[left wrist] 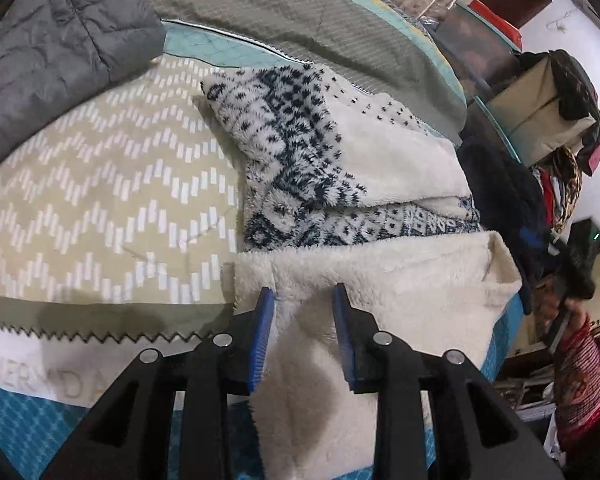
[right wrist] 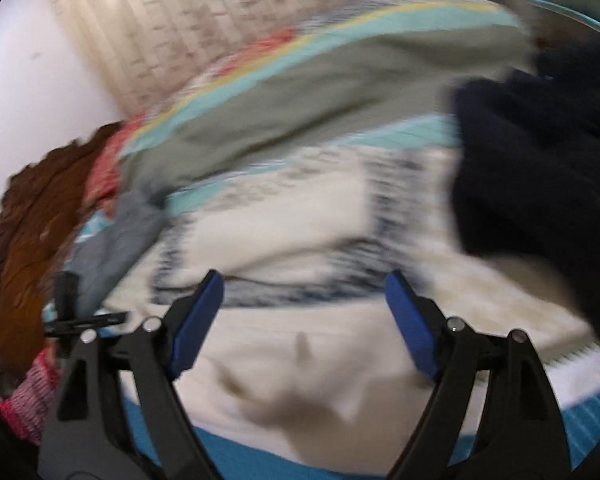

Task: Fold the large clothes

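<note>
Fleece garment [left wrist: 364,216], cream with a navy knit-style pattern, lies partly folded on the bedspread [left wrist: 100,200], and I place everything else by it. That bedspread, beige with white zigzag dashes and teal bands, spreads out to the garment's left and beneath it; the garment's plain cream underside is turned up along its near edge. Beyond the garment's far left corner, a grey quilted jacket [left wrist: 56,56] rests on the bedspread, well apart from it. On the garment's right side a dark navy garment [right wrist: 540,168] lies against the cream pile, touching it.

My left gripper [left wrist: 303,300] sits over the near cream edge of the fleece, its blue pads [left wrist: 265,332] a modest gap apart with a raised ridge of cream pile standing between them; the pads press on the fabric at either side, yet I cannot tell whether they truly pinch it. My right gripper [right wrist: 304,292] hangs above the garment's near edge with its jaws spread wide and nothing between them. Its view is heavily blurred, so whether its fingertips [right wrist: 404,304] touch the fleece I cannot tell.
</note>
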